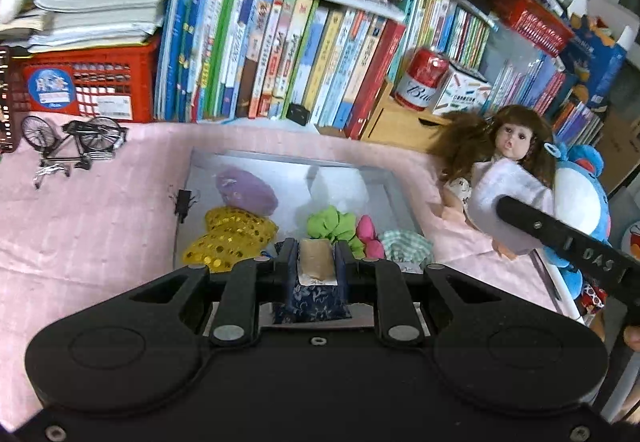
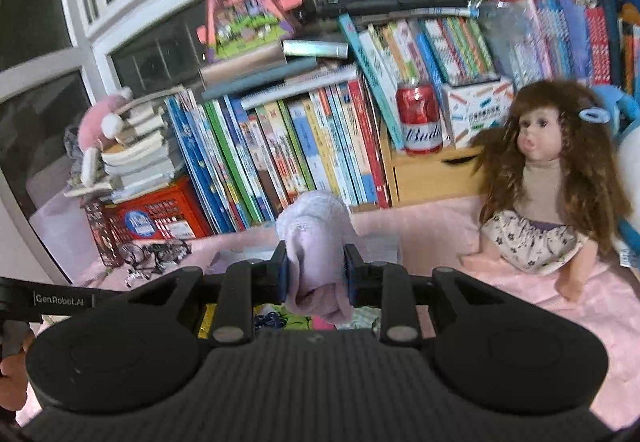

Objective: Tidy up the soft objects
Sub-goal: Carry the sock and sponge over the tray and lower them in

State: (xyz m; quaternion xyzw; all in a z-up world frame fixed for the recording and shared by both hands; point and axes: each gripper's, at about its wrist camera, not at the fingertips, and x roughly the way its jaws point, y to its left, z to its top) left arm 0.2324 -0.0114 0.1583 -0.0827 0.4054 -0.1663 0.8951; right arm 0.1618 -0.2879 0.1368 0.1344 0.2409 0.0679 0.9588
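My left gripper (image 1: 316,251) is shut on a navy patterned pouch (image 1: 312,302) with a tan top, held above a clear tray (image 1: 280,164) on the pink cloth. In the tray lie a purple pad (image 1: 246,190), a yellow sequined piece (image 1: 230,238), a green cloth (image 1: 332,224), a pink item (image 1: 368,236) and a checked cloth (image 1: 406,248). My right gripper (image 2: 316,268) is shut on a rolled pale lilac cloth (image 2: 314,230). In the left wrist view that lilac cloth (image 1: 508,194) hangs to the right of the tray, in front of the doll.
A long-haired doll (image 2: 548,178) sits on the pink cloth at the right, with a blue plush (image 1: 580,202) behind it. A row of books (image 1: 300,54), a red can (image 1: 420,78) and a red crate (image 1: 100,86) line the back. A miniature bicycle (image 1: 76,142) stands left of the tray.
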